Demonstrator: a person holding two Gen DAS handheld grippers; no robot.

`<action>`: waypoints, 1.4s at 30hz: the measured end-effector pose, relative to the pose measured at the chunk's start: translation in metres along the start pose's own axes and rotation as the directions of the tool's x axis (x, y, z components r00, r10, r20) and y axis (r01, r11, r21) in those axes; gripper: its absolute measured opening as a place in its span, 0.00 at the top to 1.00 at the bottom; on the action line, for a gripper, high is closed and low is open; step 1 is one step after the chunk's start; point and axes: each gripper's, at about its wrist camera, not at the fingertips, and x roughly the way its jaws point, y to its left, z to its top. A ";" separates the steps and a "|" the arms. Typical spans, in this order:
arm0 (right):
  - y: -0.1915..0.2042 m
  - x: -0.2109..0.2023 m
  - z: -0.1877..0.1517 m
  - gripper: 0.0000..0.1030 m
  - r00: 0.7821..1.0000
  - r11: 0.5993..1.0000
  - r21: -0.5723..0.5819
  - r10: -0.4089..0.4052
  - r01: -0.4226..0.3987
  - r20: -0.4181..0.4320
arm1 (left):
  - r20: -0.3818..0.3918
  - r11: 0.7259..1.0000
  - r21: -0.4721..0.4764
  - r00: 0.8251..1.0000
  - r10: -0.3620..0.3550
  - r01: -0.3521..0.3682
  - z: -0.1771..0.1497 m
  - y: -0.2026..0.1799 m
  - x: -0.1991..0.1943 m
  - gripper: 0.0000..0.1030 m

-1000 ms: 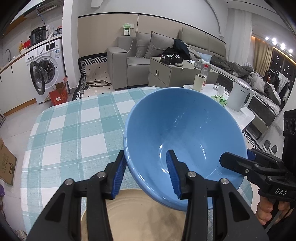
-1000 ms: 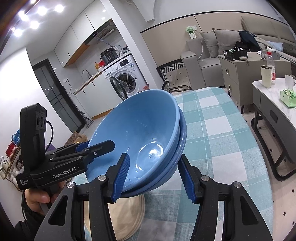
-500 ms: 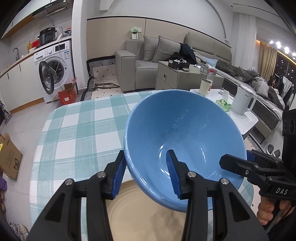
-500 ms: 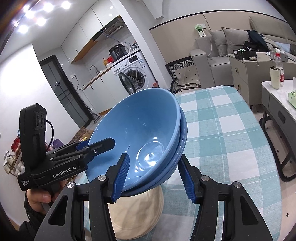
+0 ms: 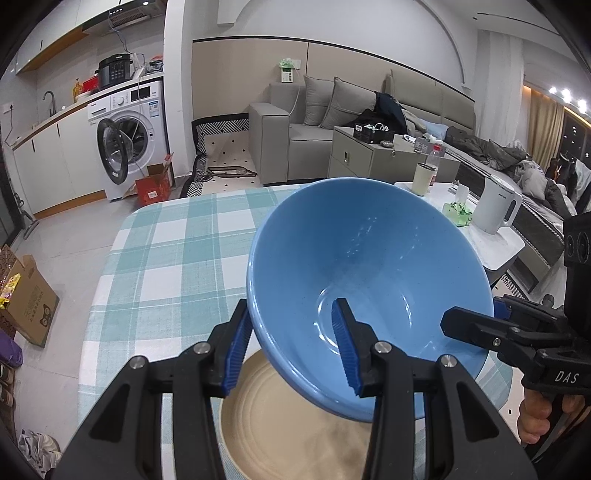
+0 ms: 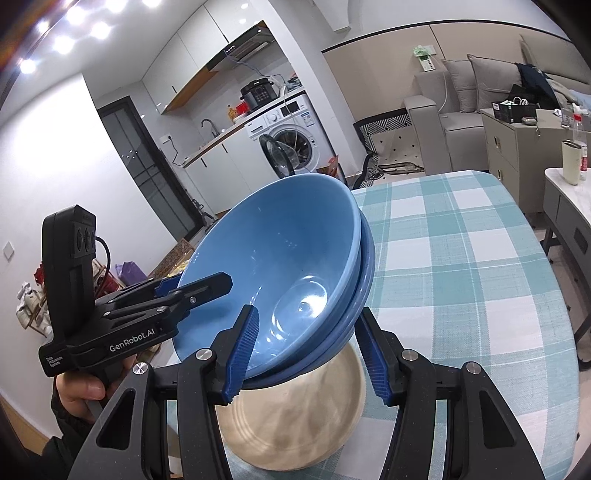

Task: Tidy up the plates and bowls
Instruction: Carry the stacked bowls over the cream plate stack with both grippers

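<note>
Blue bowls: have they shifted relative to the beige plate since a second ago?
Yes. In the right wrist view the blue bowls now hang over the beige plate's near part; more plate shows beneath them.

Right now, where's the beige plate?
In both wrist views, the beige plate lies on the checked tablecloth, directly under the blue bowls.

We see white walls and a pale tiled floor point(image 5: 70, 236); a grey sofa point(image 5: 314, 136) stands against the far wall; a washing machine point(image 5: 129, 136) stands open-doored under the kitchen counter; ceiling spotlights point(image 6: 74, 33) glare.
</note>
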 end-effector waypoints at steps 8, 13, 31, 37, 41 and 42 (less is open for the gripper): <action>0.015 0.002 -0.005 0.47 1.000 0.999 -0.030 0.021 -0.022 -0.020 | 0.004 1.000 -0.017 1.000 0.015 -0.015 -0.010 0.007 -0.011 0.58; 0.020 0.006 -0.007 0.47 0.998 0.998 -0.048 0.031 -0.034 -0.049 | 0.000 0.999 -0.039 1.000 0.014 -0.014 -0.016 0.014 -0.016 0.58; 0.032 0.024 -0.021 0.47 0.989 0.995 -0.094 0.028 -0.042 -0.143 | -0.051 0.995 -0.093 0.998 0.024 -0.029 -0.044 0.030 -0.006 0.58; 0.034 0.035 -0.027 0.47 0.984 0.994 -0.097 0.026 -0.044 -0.179 | -0.071 0.993 -0.113 0.997 0.029 -0.037 -0.052 0.036 0.000 0.58; 0.034 0.040 -0.030 0.47 0.981 0.994 -0.099 0.023 -0.043 -0.195 | -0.083 0.992 -0.119 0.996 0.028 -0.038 -0.057 0.038 0.004 0.58; 0.034 0.041 -0.030 0.47 0.980 0.994 -0.100 0.022 -0.042 -0.198 | -0.087 0.992 -0.120 0.996 0.029 -0.039 -0.059 0.038 0.005 0.58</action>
